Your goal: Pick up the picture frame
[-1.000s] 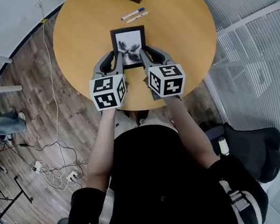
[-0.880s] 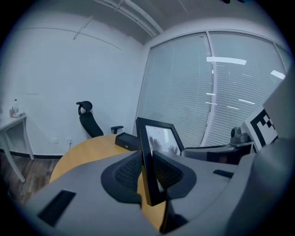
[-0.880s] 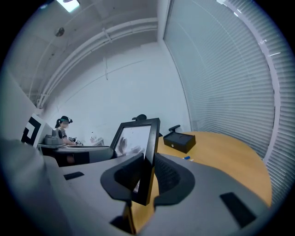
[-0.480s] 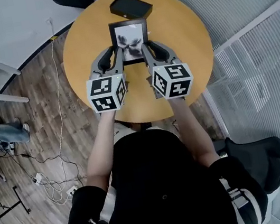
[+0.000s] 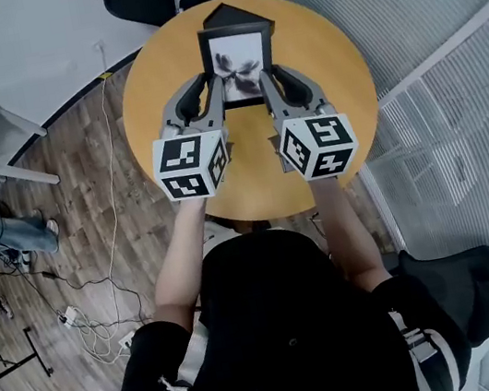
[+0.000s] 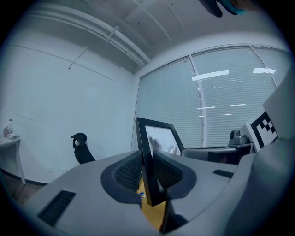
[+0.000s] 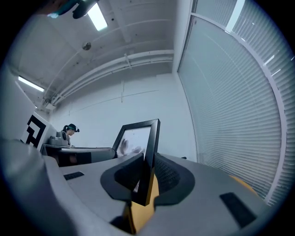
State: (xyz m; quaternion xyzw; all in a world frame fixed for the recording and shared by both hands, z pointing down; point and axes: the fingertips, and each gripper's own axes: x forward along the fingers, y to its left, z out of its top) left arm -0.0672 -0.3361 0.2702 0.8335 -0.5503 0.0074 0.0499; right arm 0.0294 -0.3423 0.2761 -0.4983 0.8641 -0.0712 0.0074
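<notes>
Picture frame (image 5: 240, 64) raised off table (image 5: 332, 53), left gripper (image 5: 212, 104), right gripper (image 5: 270, 94) clamped on it

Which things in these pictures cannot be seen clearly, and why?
Black box: head view, mostly hidden behind the picture frame.
Frame's photo: too small and blurred, all views.
Frame's lower sides: head view, covered by left gripper and right gripper.
</notes>
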